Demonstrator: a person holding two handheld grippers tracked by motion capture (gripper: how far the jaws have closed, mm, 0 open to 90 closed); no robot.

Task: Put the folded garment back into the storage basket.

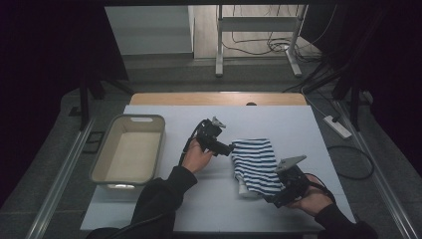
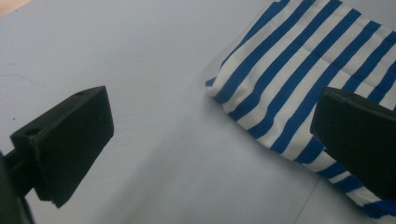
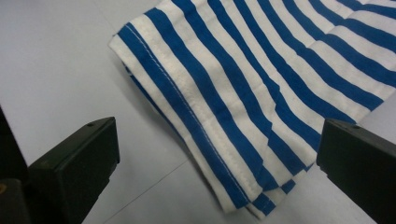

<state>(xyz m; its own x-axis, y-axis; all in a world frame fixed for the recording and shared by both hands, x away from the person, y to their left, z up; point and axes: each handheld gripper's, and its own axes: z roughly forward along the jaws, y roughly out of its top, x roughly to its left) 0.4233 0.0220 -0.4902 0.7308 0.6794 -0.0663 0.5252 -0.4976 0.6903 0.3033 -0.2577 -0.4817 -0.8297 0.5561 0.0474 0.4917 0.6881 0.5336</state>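
- 1 white table [image 1: 164, 209] is carrying everything; it is not a counter, so I am using its own name.
- 1 empty beige basin [image 1: 152, 121] is standing near the left edge of the table, well apart from the cloth.
- 1 folded blue-and-white striped cloth [image 1: 255, 162] is lying flat right of the middle of the table, reaching toward the near edge.
- 2 grippers are working here. The left gripper [image 1: 228, 148] is hovering just beside the cloth's left edge, jaws apart and holding nothing. The right gripper [image 1: 273, 198] is sitting at the cloth's near right corner, jaws also wide apart and empty.
- In my judgement the step in hand is taking hold of the cloth. To do it well, each gripper should be going low along the table, sliding 1 jaw under the folded edge, and pinching all layers together, so that the fold is not opening when lifted.
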